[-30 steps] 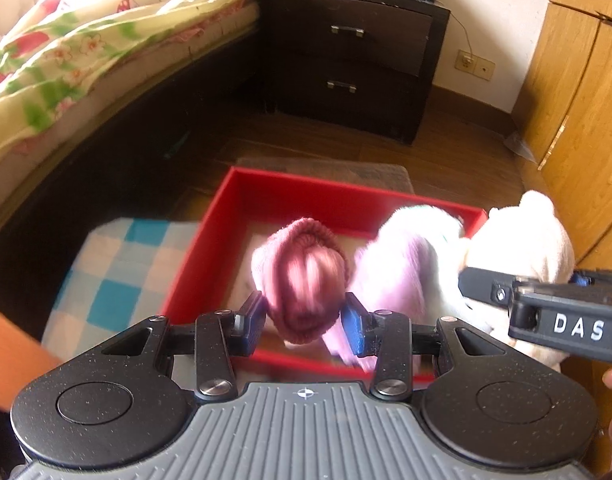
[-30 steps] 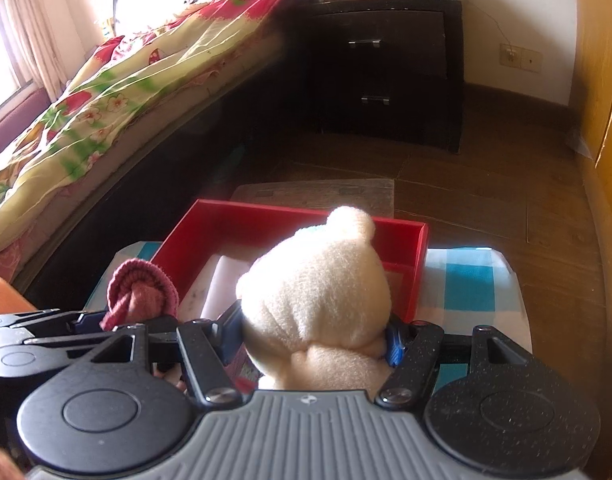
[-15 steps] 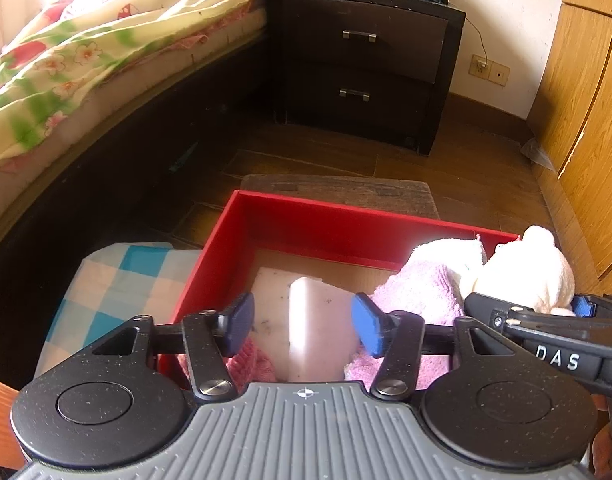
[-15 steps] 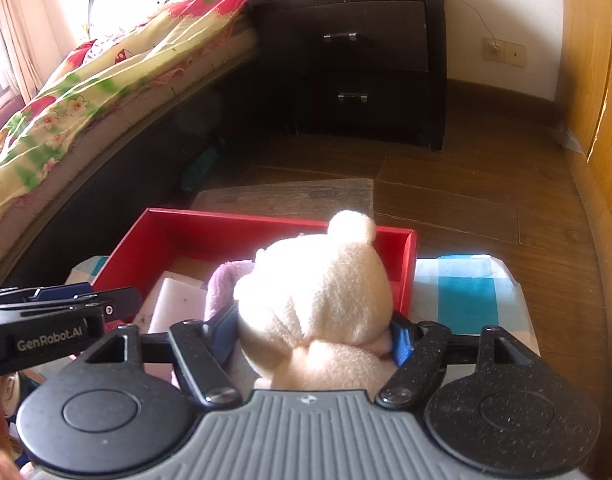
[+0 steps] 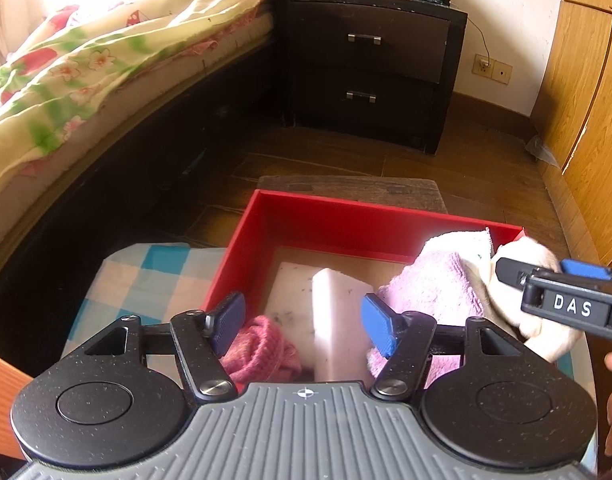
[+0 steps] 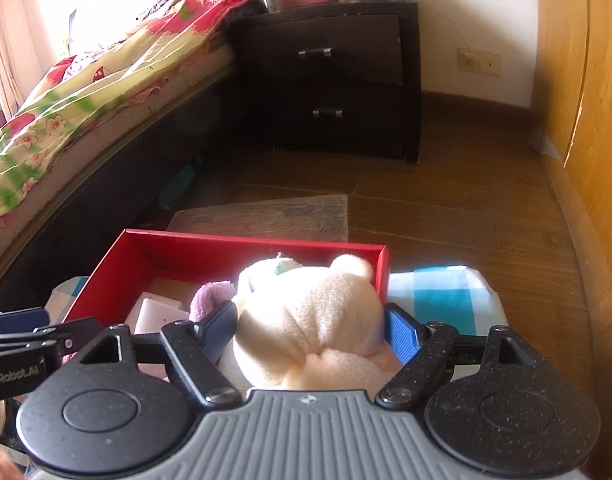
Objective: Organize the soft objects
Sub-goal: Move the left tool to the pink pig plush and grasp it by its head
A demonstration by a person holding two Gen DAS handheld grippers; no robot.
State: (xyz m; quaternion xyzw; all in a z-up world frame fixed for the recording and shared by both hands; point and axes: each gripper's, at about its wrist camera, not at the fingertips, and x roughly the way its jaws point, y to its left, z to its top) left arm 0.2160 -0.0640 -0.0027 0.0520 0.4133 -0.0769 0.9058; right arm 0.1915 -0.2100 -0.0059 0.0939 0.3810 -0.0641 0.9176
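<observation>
A red box (image 5: 337, 222) stands on a blue-and-white checked cloth (image 5: 146, 276). In it lie a pink knitted hat (image 5: 262, 350), pale foam blocks (image 5: 333, 304) and a lilac towel (image 5: 433, 284). My left gripper (image 5: 304, 326) is open and empty above the box's near side. My right gripper (image 6: 311, 330) is shut on a cream teddy bear (image 6: 309, 320) and holds it over the box's right part (image 6: 226, 252). The bear also shows in the left wrist view (image 5: 545, 336), held at the box's right end.
A dark nightstand (image 5: 365, 68) stands behind on the wooden floor. A bed with a flowered quilt (image 5: 86, 64) runs along the left. Wooden wardrobe doors (image 5: 585, 112) are on the right. A wooden board (image 5: 349, 188) lies just beyond the box.
My left gripper has let go of the pink hat, which now lies in the box, and has opened and drawn back. My right gripper has carried the bear lower into the box.
</observation>
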